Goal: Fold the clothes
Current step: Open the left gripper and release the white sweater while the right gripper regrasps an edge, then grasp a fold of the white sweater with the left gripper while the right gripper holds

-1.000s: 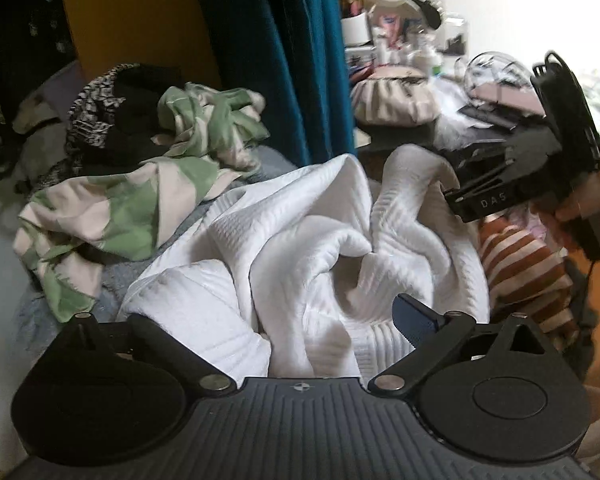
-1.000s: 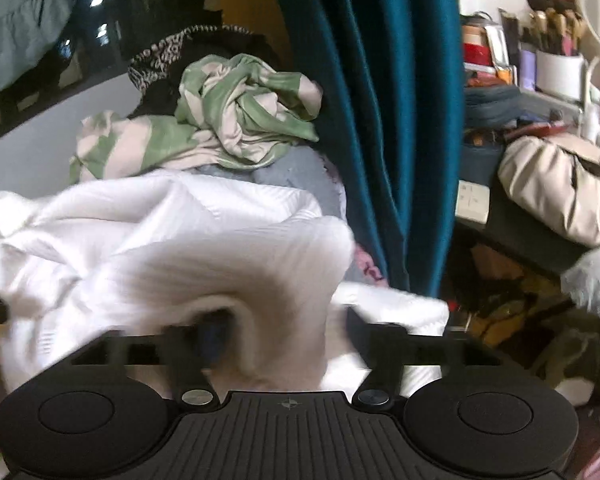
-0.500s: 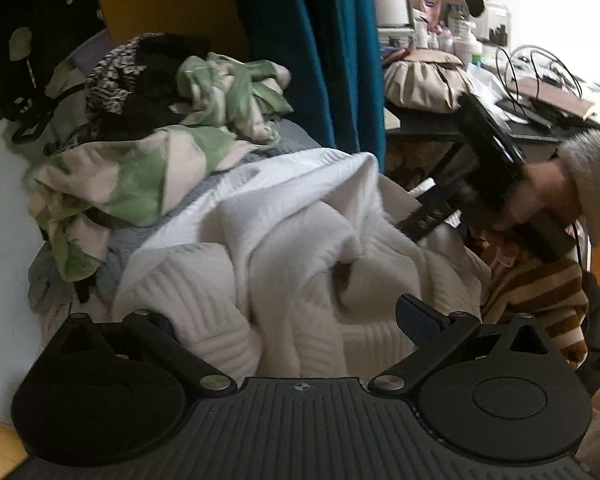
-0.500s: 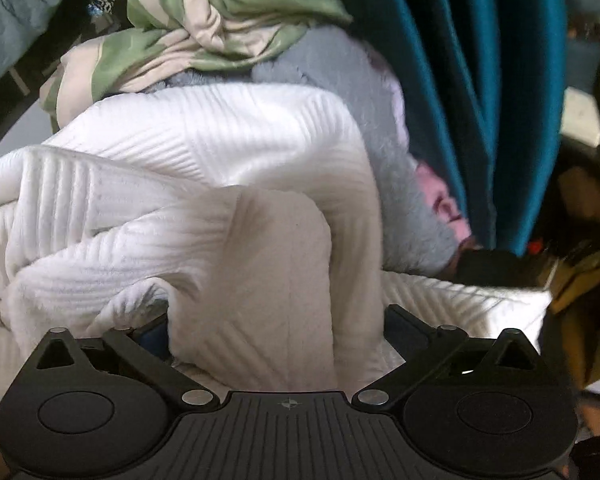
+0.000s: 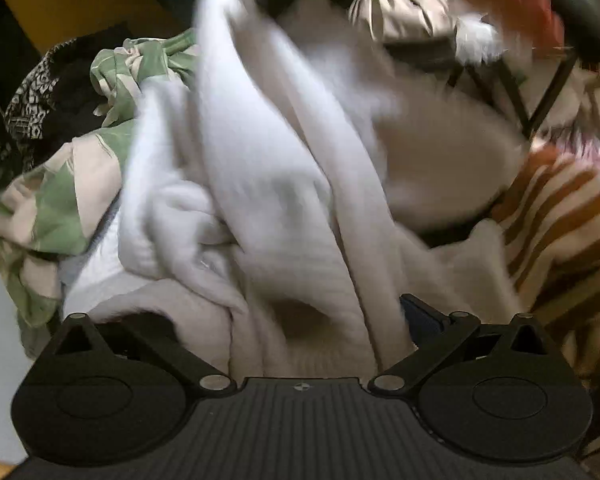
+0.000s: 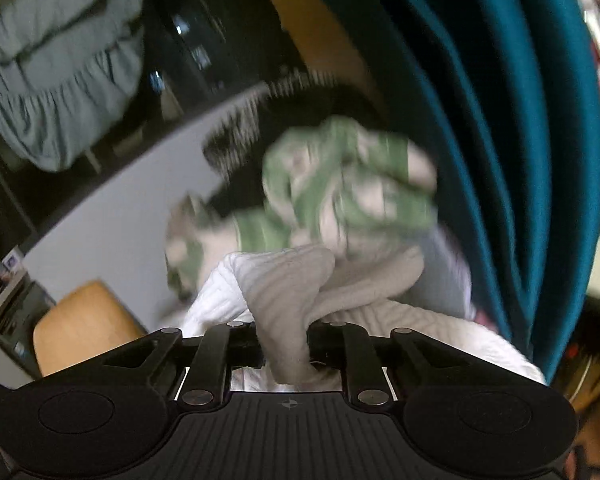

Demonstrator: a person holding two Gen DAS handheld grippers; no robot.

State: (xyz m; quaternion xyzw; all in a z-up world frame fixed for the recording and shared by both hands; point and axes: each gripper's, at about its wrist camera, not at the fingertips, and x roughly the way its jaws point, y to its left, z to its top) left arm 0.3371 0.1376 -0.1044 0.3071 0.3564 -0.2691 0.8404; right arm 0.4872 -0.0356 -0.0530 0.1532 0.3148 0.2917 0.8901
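**White garment pinched on the right, loose on the left**

The white ribbed garment [image 5: 284, 200] fills the space between the spread-apart left gripper [image 5: 300, 320] fingers. The right gripper [image 6: 286, 340] fingers clamp together on a fold of it, green-patterned cloth [image 6: 340, 196] beyond.

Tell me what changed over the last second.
The right gripper closed on a fold of the white garment and lifted it, stretching it upward. The left gripper stayed open around it. The green-striped garment stayed put.
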